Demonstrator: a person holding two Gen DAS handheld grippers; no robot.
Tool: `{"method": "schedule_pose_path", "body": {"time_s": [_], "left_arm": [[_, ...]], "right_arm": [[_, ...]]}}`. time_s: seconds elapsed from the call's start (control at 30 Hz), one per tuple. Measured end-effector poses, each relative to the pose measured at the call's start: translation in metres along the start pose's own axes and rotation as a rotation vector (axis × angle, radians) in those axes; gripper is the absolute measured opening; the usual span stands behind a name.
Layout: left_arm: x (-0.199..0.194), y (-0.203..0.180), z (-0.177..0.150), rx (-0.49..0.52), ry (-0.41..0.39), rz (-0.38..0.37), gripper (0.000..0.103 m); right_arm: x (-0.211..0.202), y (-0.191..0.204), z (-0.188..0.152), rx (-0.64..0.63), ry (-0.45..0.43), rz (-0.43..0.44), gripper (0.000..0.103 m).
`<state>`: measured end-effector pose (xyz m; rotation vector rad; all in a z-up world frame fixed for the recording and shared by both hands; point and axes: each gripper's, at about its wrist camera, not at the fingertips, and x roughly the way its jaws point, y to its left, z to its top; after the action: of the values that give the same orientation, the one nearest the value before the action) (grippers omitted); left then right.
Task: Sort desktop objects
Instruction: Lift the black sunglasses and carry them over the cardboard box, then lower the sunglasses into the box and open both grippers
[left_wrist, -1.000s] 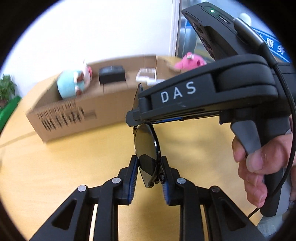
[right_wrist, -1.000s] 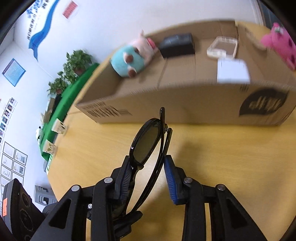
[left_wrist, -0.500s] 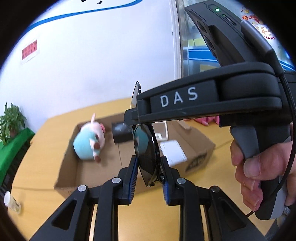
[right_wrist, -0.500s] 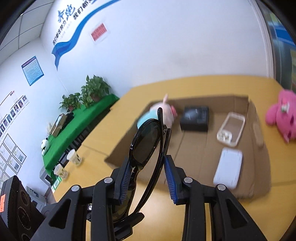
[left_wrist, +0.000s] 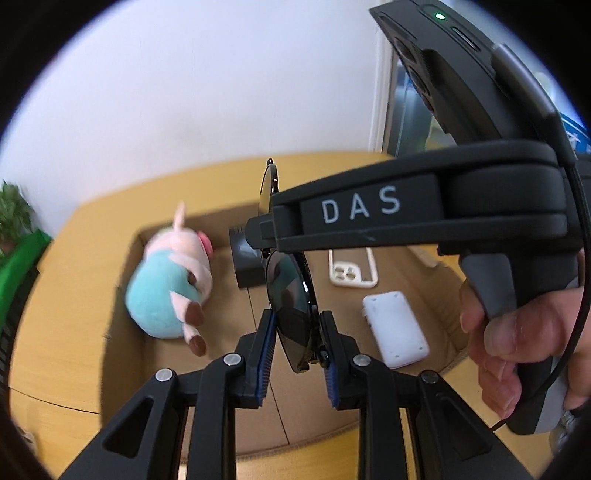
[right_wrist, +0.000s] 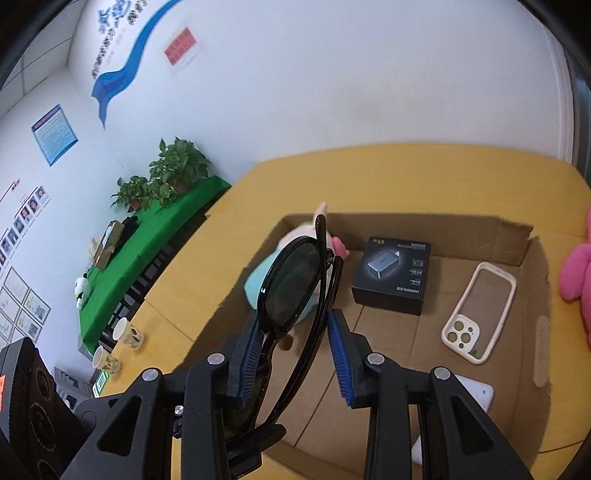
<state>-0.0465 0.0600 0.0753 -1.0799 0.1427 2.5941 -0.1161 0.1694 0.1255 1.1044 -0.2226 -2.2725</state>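
**Step in hand (judged):** the black sunglasses (left_wrist: 291, 306) are carried over the open cardboard box (right_wrist: 532, 258) for placing. It is best done by lowering both ends level and setting them on bare cardboard in the lower centre of the right-wrist view, between the plush pig and the white items. Both grips are best released together, so that neither lens is twisted against its pad.

**Left-wrist view, left to right**
- Plush pig (left_wrist: 170, 288), pink with a teal body, lying at centre left on the box floor.
- Left gripper (left_wrist: 297, 354), lower centre, jaws drawn narrow on one lens of the sunglasses, held edge-on and upright between the blue pads (left_wrist: 266, 354).
- Black charger box (left_wrist: 245, 266), partly hidden behind the lens.
- Clear phone case (left_wrist: 352, 269) and white power bank (left_wrist: 395, 328), right of centre.
- Right-hand tool body, marked DAS, crossing the upper right; the person's hand (left_wrist: 524, 339) is wrapped round its handle, a finger on the trigger.

**Right-wrist view, left to right**
- Green-covered side table (right_wrist: 147, 243) with plants, left edge.
- Right gripper (right_wrist: 295, 354), lower centre, jaws part-closed on the other lens and a folded temple of the sunglasses (right_wrist: 295, 288). The left pad bears on the frame; contact at the right pad cannot be told.
- Pink plush (right_wrist: 580, 273), right edge, outside the box.

**Pose:** both tools are angled downward into the box.
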Motion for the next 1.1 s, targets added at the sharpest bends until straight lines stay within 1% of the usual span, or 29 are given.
{"method": "schedule_pose_path", "body": {"time_s": [0.1, 0.2, 0.3, 0.33, 0.4, 0.5, 0.6, 0.63, 0.67, 0.7, 0.77, 0.8, 0.83, 0.87, 0.9, 0.93, 0.97, 1.0, 1.03, 1.1], "left_arm": [[0.041, 0.011, 0.0, -0.028, 0.116, -0.032, 0.022], [0.078, 0.019, -0.002, -0.056, 0.236, -0.06, 0.022], [0.106, 0.019, -0.007, -0.078, 0.338, -0.082, 0.022], [0.114, 0.019, -0.009, -0.09, 0.381, -0.092, 0.022], [0.126, 0.018, -0.012, -0.12, 0.442, -0.109, 0.022], [0.132, 0.015, -0.017, -0.133, 0.478, -0.097, 0.022], [0.133, 0.013, -0.024, -0.154, 0.489, -0.101, 0.023], [0.131, 0.013, -0.026, -0.159, 0.484, -0.111, 0.026], [0.128, 0.013, -0.027, -0.16, 0.474, -0.113, 0.026], [0.121, 0.012, -0.029, -0.154, 0.447, -0.099, 0.027], [0.104, 0.013, -0.03, -0.138, 0.383, -0.067, 0.028], [0.088, 0.013, -0.032, -0.132, 0.331, -0.048, 0.028], [0.076, 0.017, -0.032, -0.128, 0.281, -0.035, 0.033], [0.06, 0.018, -0.036, -0.125, 0.223, -0.02, 0.038], [0.049, 0.025, -0.04, -0.124, 0.15, -0.007, 0.052], [0.033, 0.033, -0.045, -0.124, 0.053, 0.007, 0.067], [0.014, 0.039, -0.058, -0.129, -0.065, 0.042, 0.075], [0.004, 0.041, -0.069, -0.136, -0.131, 0.079, 0.081], [-0.009, 0.044, -0.087, -0.143, -0.224, 0.142, 0.081], [-0.003, 0.054, -0.099, -0.135, -0.273, 0.222, 0.081]], "right_arm": [[0.037, -0.024, 0.001, 0.052, 0.059, -0.005, 0.034], [0.079, -0.053, -0.004, 0.128, 0.14, -0.01, 0.034], [0.11, -0.077, -0.012, 0.186, 0.222, -0.008, 0.034], [0.12, -0.085, -0.016, 0.204, 0.252, -0.012, 0.034], [0.137, -0.096, -0.022, 0.229, 0.316, -0.027, 0.034], [0.149, -0.105, -0.032, 0.247, 0.368, -0.049, 0.034], [0.151, -0.106, -0.036, 0.244, 0.379, -0.045, 0.035], [0.152, -0.107, -0.037, 0.241, 0.381, -0.049, 0.035], [0.151, -0.106, -0.038, 0.238, 0.38, -0.054, 0.037], [0.146, -0.105, -0.039, 0.234, 0.364, -0.055, 0.037], [0.13, -0.1, -0.038, 0.22, 0.309, -0.054, 0.038], [0.117, -0.096, -0.038, 0.2, 0.27, -0.065, 0.046], [0.096, -0.087, -0.038, 0.159, 0.211, -0.094, 0.061], [0.078, -0.08, -0.04, 0.122, 0.161, -0.119, 0.07], [0.048, -0.067, -0.047, 0.063, 0.072, -0.167, 0.088], [0.028, -0.059, -0.055, 0.026, 0.009, -0.203, 0.103], [0.008, -0.051, -0.067, -0.012, -0.057, -0.244, 0.103], [-0.006, -0.046, -0.076, -0.038, -0.102, -0.276, 0.103], [-0.019, -0.04, -0.092, -0.072, -0.14, -0.322, 0.103], [-0.027, -0.032, -0.114, -0.113, -0.187, -0.388, 0.103]]}}
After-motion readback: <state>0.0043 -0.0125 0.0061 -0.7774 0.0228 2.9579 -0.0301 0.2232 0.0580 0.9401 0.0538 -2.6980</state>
